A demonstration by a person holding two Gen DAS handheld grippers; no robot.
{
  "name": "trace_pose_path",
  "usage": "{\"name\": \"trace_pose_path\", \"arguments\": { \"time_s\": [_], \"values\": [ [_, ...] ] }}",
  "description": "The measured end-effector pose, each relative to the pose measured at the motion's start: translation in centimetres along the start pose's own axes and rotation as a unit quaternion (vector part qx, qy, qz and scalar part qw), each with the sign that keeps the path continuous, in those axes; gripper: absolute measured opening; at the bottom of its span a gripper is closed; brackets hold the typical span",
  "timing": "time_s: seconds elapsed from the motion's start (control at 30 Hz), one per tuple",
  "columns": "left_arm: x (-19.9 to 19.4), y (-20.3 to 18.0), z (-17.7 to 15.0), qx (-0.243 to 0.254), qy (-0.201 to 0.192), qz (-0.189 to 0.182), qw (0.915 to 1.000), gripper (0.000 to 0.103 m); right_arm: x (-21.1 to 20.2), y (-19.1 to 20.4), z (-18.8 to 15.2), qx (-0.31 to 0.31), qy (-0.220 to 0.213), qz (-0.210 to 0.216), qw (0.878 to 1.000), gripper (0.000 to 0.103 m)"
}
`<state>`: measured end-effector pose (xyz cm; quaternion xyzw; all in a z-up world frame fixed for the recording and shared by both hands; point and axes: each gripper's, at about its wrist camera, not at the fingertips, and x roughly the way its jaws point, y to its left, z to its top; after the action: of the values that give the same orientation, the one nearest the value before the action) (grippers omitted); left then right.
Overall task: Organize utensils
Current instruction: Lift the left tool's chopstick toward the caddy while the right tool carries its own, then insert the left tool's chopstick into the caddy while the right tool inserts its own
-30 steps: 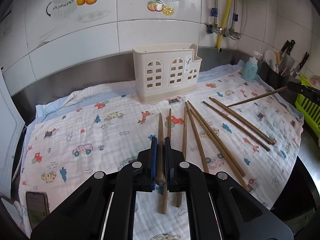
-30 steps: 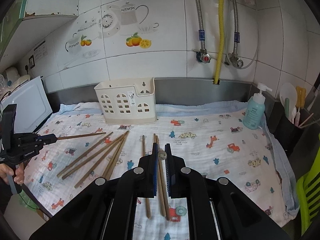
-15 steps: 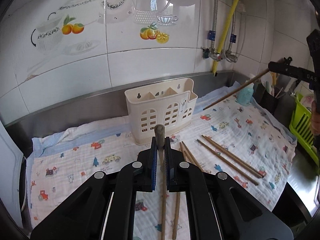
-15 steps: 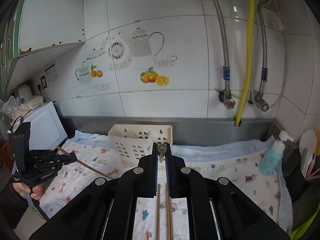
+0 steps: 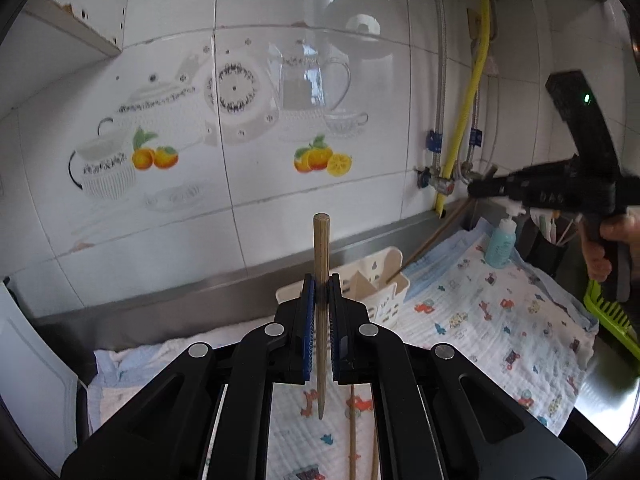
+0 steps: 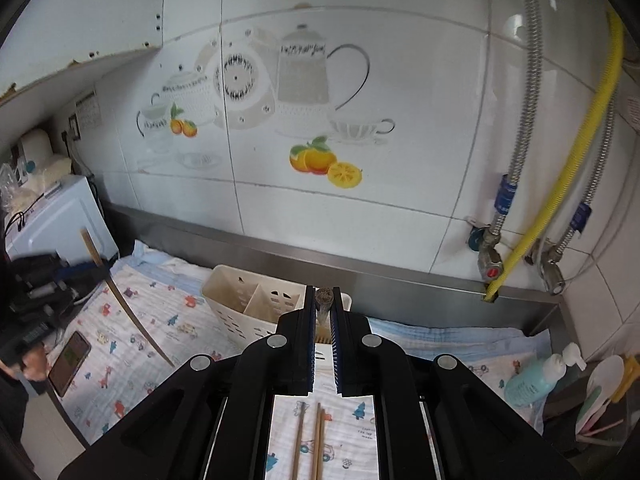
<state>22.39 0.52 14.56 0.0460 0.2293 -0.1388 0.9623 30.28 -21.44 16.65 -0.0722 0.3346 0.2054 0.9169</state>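
Note:
My left gripper (image 5: 321,292) is shut on a wooden chopstick (image 5: 321,248) held upright, its tip hanging above the printed cloth (image 5: 500,320). My right gripper (image 6: 323,300) is shut on another chopstick (image 6: 323,298), seen end-on. In the left wrist view the right gripper (image 5: 480,188) holds its chopstick (image 5: 432,240) slanting down, tip at the top of the cream utensil holder (image 5: 380,280). The holder also shows in the right wrist view (image 6: 248,300). Loose chopsticks (image 6: 316,440) lie on the cloth below.
A blue soap bottle (image 6: 536,376) and a dark utensil caddy (image 6: 592,396) stand at the right. A phone (image 6: 70,360) lies at the cloth's left edge. A green rack (image 5: 608,320) is at far right. Pipes and valves (image 6: 520,216) run down the tiled wall.
Both grippers have risen and tilted up with their chopsticks. The right gripper's chopstick has swung over the holder, its tip now at the holder's top.

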Motion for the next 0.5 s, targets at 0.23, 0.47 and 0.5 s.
{"name": "trace_pose_path", "arguments": {
  "time_s": [0.23,0.47,0.5],
  "values": [
    [0.5,0.0,6.0,0.013,-0.066,0.024,0.9975,0.005,3.0,0.3,0.0,-0.012,0.032,-0.008,0.999,0.007],
    [4.7,1.2,7.7,-0.020,-0.065,0.023,0.9974,0.005,4.5,0.1,-0.7,-0.014,0.046,-0.009,0.999,0.007],
    [5.5,1.4,7.5,-0.025,-0.059,0.024,0.9977,0.005,4.8,0.1,-0.8,-0.013,0.048,-0.009,0.999,0.007]
  ]
}}
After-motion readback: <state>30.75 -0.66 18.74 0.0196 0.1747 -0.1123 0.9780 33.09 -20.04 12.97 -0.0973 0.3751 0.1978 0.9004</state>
